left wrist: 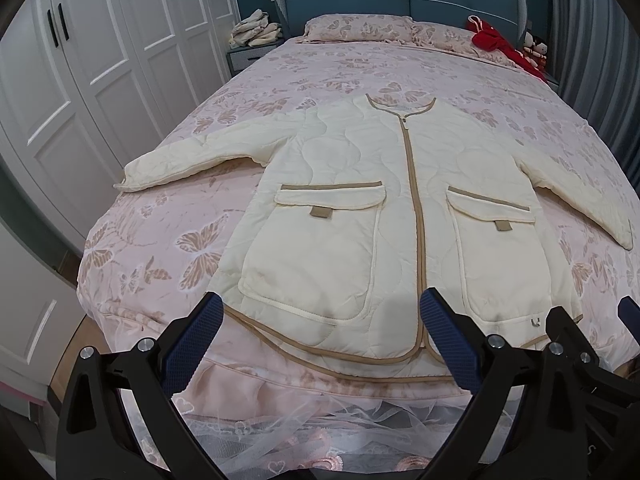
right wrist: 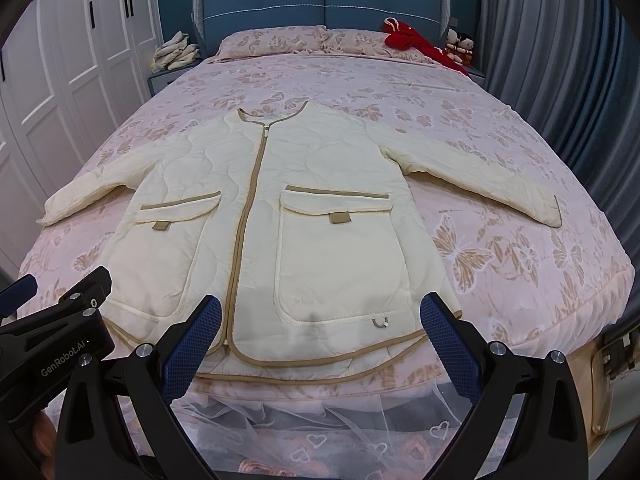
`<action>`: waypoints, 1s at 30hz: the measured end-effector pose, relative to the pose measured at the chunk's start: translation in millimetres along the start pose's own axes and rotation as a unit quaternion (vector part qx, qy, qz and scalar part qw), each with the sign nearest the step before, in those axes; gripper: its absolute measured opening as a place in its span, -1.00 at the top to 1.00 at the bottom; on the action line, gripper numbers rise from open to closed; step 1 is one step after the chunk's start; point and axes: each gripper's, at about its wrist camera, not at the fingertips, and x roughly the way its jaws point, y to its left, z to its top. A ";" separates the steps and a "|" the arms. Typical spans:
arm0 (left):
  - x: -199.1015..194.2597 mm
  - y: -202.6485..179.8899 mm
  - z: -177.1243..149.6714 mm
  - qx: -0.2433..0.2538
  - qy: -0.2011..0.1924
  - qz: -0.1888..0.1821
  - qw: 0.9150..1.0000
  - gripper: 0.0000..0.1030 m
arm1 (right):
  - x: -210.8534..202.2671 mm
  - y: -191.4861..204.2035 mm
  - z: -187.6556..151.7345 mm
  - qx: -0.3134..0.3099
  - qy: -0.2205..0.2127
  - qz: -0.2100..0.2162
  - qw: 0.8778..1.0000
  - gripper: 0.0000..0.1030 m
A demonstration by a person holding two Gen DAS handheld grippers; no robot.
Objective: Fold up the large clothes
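A cream quilted jacket with tan trim lies flat, front up and zipped, on the pink butterfly bedspread, sleeves spread to both sides; it also shows in the right wrist view. My left gripper is open and empty, hovering just above the jacket's bottom hem on its left half. My right gripper is open and empty above the hem on its right half. The right gripper's fingers show at the left view's right edge, and the left gripper's body shows in the right view.
White wardrobe doors stand left of the bed. A nightstand with piled cloth is at the back left. Pillows, a red garment and dolls lie by the blue headboard. Grey curtains hang on the right.
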 end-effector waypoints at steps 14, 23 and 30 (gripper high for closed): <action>0.1 0.3 -0.6 0.000 0.000 0.000 1.000 -0.86 | 0.0 0.7 -0.3 0.001 0.000 0.000 1.000 -0.90; 14.5 11.6 10.2 -0.025 0.022 -0.031 0.999 -0.88 | 30.3 -41.7 15.0 0.038 0.008 0.021 0.999 -0.90; 50.6 9.1 27.9 -0.059 0.059 -0.036 0.996 -0.89 | 91.1 -169.5 49.7 0.169 0.011 -0.011 0.986 -0.90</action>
